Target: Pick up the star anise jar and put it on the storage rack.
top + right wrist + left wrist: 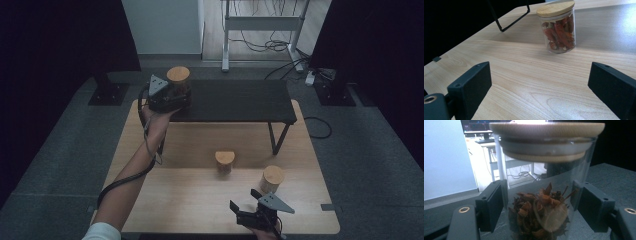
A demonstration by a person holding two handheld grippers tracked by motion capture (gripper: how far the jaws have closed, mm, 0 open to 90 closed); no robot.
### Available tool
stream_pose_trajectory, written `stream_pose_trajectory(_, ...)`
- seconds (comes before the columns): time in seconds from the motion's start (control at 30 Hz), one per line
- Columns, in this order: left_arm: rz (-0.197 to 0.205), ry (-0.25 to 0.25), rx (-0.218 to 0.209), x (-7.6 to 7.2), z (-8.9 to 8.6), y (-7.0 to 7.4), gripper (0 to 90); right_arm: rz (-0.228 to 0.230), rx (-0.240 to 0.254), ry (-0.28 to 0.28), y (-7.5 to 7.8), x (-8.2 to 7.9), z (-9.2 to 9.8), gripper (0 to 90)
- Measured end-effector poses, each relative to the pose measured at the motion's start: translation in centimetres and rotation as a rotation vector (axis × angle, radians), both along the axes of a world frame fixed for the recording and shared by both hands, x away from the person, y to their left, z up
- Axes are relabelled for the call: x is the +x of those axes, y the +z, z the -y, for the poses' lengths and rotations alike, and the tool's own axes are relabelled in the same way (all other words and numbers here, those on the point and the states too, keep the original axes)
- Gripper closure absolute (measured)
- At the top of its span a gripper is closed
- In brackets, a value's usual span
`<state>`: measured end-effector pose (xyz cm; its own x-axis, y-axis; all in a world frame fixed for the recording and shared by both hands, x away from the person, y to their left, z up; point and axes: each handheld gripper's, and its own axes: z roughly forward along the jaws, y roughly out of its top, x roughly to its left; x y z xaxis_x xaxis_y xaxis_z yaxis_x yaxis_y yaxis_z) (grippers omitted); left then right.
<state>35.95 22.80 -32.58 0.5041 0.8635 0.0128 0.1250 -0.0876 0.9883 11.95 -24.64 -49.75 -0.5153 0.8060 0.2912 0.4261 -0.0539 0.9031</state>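
Note:
My left gripper [170, 97] is shut on a glass jar [541, 202] with a round wooden lid [178, 75], at the left end of the black shelf [235, 100]. Its pads [495, 205] press both sides of the glass, and dried brown spices fill the lower half. Whether the jar's base rests on the shelf I cannot tell. My right gripper [244, 198] hovers low over the table's front edge, open, with nothing between its pads [471, 85]. It points at a jar of red chillies [557, 27], which stands mid-table [225, 161].
A third wooden-lidded jar [272, 177] stands right of my right gripper. The shelf rests on thin black legs [277, 137] over the back of the light wooden table [190, 200]. Dark stands and floor cables lie beyond.

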Motion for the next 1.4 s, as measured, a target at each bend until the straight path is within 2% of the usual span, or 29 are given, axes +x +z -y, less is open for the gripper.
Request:
stream_pose_trajectory(0.4, 0.001, 0.000, -0.002, 0.0, 0.0, -0.1, 25.9, 0.002, -0.001, 0.003, 0.0, 0.0, -0.1, 4.5)
stream_pose_trajectory(0.57, -0.010, -0.007, -0.013, 0.1, -0.3, 0.0, 25.3, 0.000, 0.002, 0.000, 0.0, 0.0, 0.0, 4.5)
stream_pose_trajectory(0.7, -0.037, -0.015, -0.018, 0.4, -0.6, 0.0, 18.9, 0.002, 0.002, 0.002, 0.0, -0.1, 0.0, 4.6)
stream_pose_trajectory(0.8, -0.045, 0.009, -0.012, 0.1, -0.6, -0.1, 10.8, 0.002, 0.002, 0.001, 0.0, 0.0, 0.0, 4.5)
stream_pose_trajectory(0.97, -0.076, 0.021, -0.028, -0.1, -1.0, -0.1, 3.7, 0.003, -0.002, 0.006, 0.0, 0.0, -0.1, 4.5)
stream_pose_trajectory(1.13, -0.100, 0.005, -0.060, -0.3, -1.7, -0.3, 2.7, 0.004, -0.006, 0.004, 0.0, -0.1, -0.1, 4.5)
stream_pose_trajectory(1.4, -0.102, -0.029, -0.089, -0.9, -2.6, -0.6, 2.6, 0.004, -0.011, 0.004, 0.1, -0.3, -0.3, 4.5)
